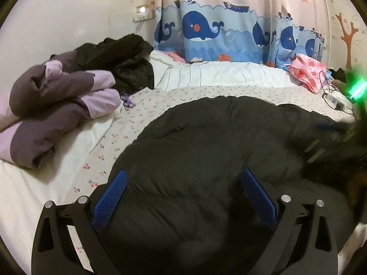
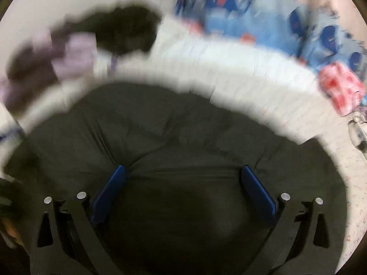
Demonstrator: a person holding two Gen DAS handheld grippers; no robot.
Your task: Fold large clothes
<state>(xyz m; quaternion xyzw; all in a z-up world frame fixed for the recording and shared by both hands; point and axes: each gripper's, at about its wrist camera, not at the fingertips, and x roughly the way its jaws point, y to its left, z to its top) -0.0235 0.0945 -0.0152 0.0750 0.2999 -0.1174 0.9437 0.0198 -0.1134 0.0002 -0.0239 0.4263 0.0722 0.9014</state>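
Padded coat spread across the bed, other clothes piled behind it.

The black quilted coat (image 1: 206,142) fills the lower centre on the cherry-print bedsheet (image 1: 146,105); a purple-and-lilac jacket (image 1: 52,105) lies at left, a black garment heap (image 1: 123,61) behind it, a pink cloth (image 1: 307,71) at upper right, before the whale-print curtain (image 1: 220,34).

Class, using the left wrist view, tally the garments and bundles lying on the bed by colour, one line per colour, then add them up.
Black: 2, the black padded coat under the open left tool and the black jacket at the back.
Purple and lilac: 1, the purple bundle.
Pink: 1, the pink bundle.
Total: 4
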